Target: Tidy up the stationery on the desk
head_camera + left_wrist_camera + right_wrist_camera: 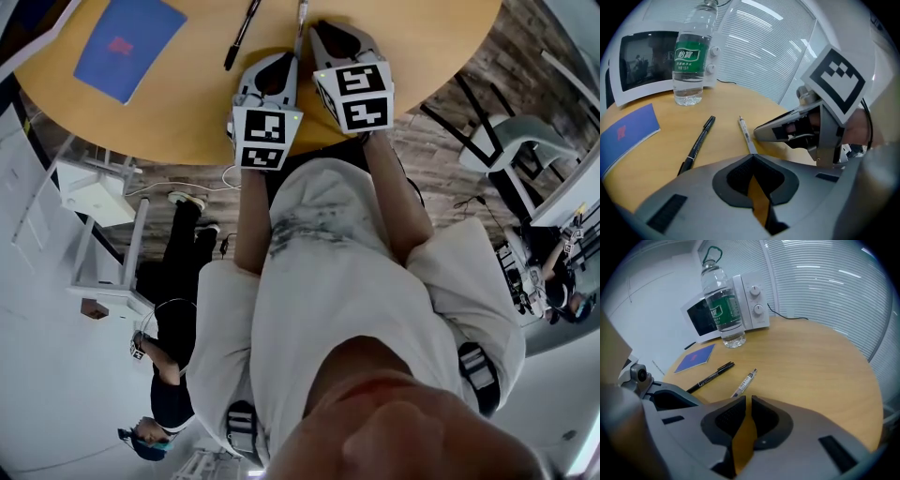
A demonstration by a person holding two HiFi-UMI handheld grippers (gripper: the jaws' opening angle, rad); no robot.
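On the round wooden table (187, 112) lie a clear pen (746, 136), a black pen (697, 144) to its left, and a blue notebook (626, 133) further left. In the head view the clear pen (301, 19) points at the gap between my two grippers. My left gripper (751, 158) hangs just short of the clear pen's near end, its jaw tips touching with nothing between them. My right gripper (745, 399) stands close beside it on the right. Its jaws are a narrow slit apart, and only bare table shows through. The clear pen (744, 382) lies just beyond its tips.
A water bottle (723, 310) and a white microwave (750, 303) stand at the table's far side. Beyond the table's near edge I see the floor, a person in black (173, 309) sitting, a white stool (103, 272) and an office chair (511, 141).
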